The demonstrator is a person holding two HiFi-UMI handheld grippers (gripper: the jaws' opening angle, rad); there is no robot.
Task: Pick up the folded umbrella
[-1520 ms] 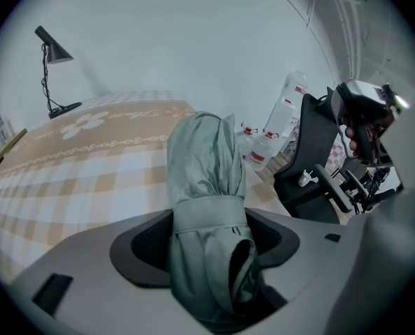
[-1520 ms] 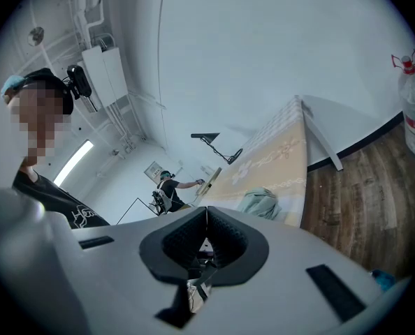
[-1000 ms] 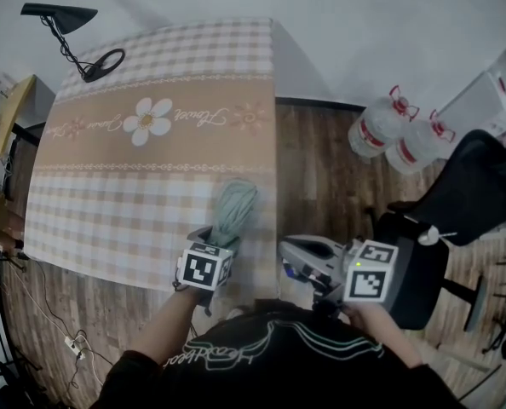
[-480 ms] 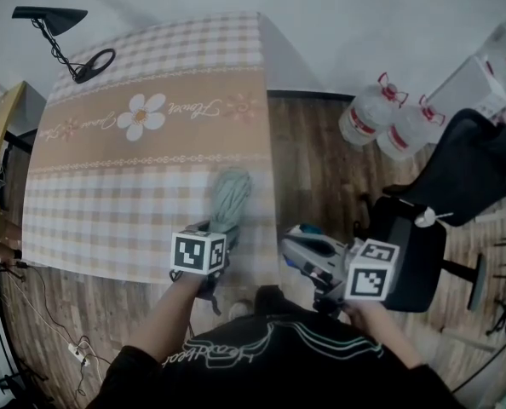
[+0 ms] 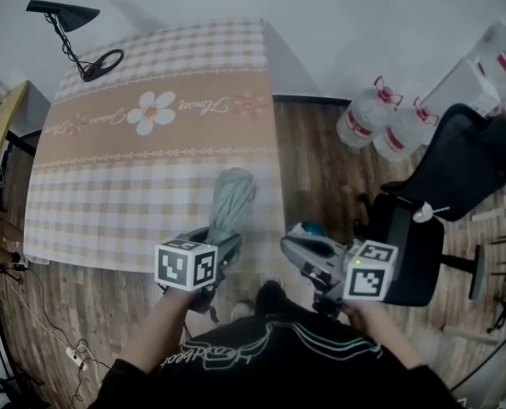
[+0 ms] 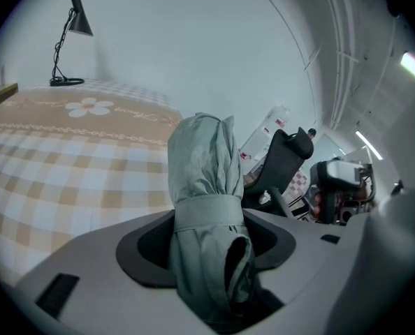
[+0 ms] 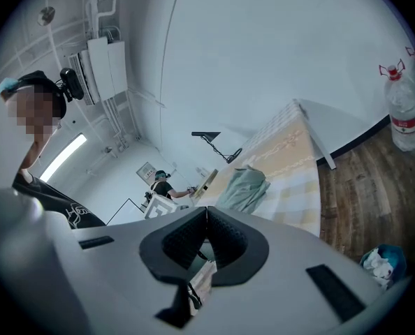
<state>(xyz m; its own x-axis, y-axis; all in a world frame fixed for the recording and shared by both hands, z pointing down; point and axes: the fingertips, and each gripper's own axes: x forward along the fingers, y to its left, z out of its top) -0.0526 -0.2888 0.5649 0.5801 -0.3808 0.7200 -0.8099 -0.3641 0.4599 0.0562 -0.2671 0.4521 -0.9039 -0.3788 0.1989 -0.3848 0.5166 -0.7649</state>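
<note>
The folded umbrella (image 5: 232, 201) is a pale green bundle with a strap round it. Its near end sits between the jaws of my left gripper (image 5: 221, 244), which is shut on it and holds it over the near edge of the checked table (image 5: 108, 186). In the left gripper view the umbrella (image 6: 204, 180) stands up out of the left gripper (image 6: 209, 246), its pads pressing just below the strap. My right gripper (image 5: 294, 247) hangs off the table's right side, over the wooden floor, shut with nothing in it. In the right gripper view the right gripper (image 7: 206, 220) has its pads together, and the umbrella (image 7: 244, 187) shows beyond.
A black desk lamp (image 5: 64, 17) stands at the table's far left corner. Two water bottles (image 5: 368, 124) and a black office chair (image 5: 457, 177) are on the floor to the right. A blue and white scrap (image 7: 382, 265) lies on the floor near the right gripper.
My left gripper has risen toward the camera and drawn back a little with the umbrella in it. The right gripper has shifted only slightly.
</note>
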